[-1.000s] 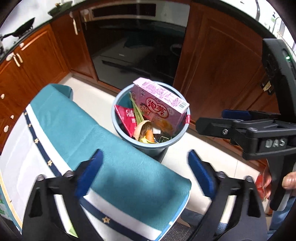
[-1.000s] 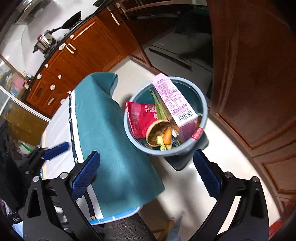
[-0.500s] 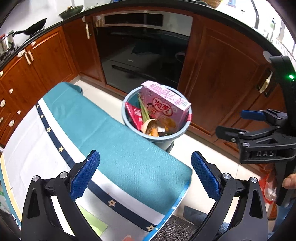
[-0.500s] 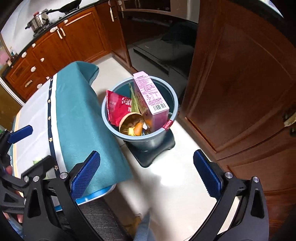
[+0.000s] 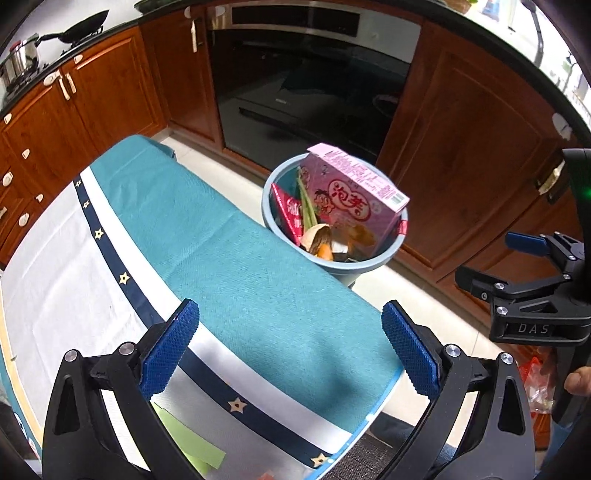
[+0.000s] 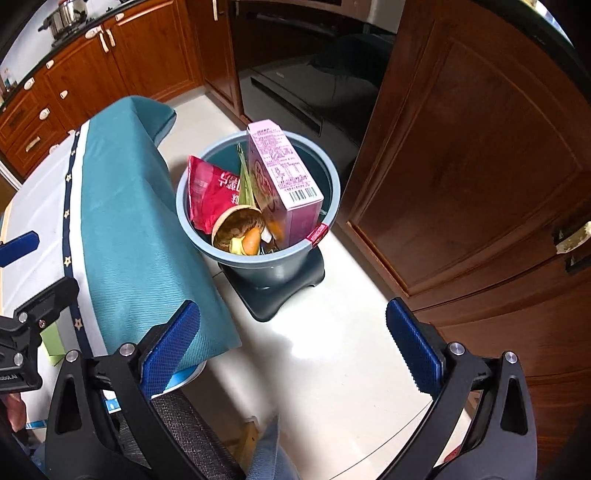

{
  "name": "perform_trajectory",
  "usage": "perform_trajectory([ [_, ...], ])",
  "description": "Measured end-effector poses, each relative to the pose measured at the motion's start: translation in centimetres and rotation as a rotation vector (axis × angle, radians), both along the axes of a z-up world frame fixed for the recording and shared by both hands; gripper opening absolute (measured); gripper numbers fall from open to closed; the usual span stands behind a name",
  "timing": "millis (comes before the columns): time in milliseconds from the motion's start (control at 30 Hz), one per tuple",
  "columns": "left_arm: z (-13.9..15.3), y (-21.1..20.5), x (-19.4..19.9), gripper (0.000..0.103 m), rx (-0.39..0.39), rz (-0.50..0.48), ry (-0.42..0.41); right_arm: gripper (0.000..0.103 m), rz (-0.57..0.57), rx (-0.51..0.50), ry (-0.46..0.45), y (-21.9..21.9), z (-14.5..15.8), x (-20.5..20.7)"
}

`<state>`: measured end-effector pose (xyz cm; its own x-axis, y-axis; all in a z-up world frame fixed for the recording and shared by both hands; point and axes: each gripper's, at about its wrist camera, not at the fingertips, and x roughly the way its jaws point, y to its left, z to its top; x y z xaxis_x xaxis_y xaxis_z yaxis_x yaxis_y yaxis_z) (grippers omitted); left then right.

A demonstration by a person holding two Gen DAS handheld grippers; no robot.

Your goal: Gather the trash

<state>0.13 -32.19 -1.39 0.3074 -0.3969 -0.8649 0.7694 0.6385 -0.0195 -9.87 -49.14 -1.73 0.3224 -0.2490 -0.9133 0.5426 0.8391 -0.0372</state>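
Observation:
A blue-grey trash bin stands on the floor beside the table. A pink carton, a red snack wrapper, a brown paper cup and vegetable scraps fill it. My left gripper hovers open over the table's teal cloth, empty. Over the floor, near the bin, my right gripper is open and empty. It also shows at the right in the left wrist view. A green paper slip lies on the table under the left gripper.
Brown wooden cabinets and a dark oven front stand behind the bin. A pot and pan sit on the counter. A woven chair seat lies below the table edge. Light floor spreads around the bin.
Both grippers have pulled back and up from the bin, which now looks smaller and farther. More of the table and the green slip have come into view. Both stayed open.

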Motion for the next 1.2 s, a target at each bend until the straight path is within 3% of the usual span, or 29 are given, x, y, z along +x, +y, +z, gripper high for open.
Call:
perform_trajectory([
  [600, -3.6, -1.5, 2.1, 0.099, 0.065, 0.01, 0.072, 0.097, 0.029, 0.018, 0.107, -0.3, -4.9, 2.7],
  [1200, -4.2, -1.5, 3.0, 0.099, 0.082, 0.026, 0.084, 0.097, 0.036, 0.037, 0.119, -0.3, -5.7, 3.6],
])
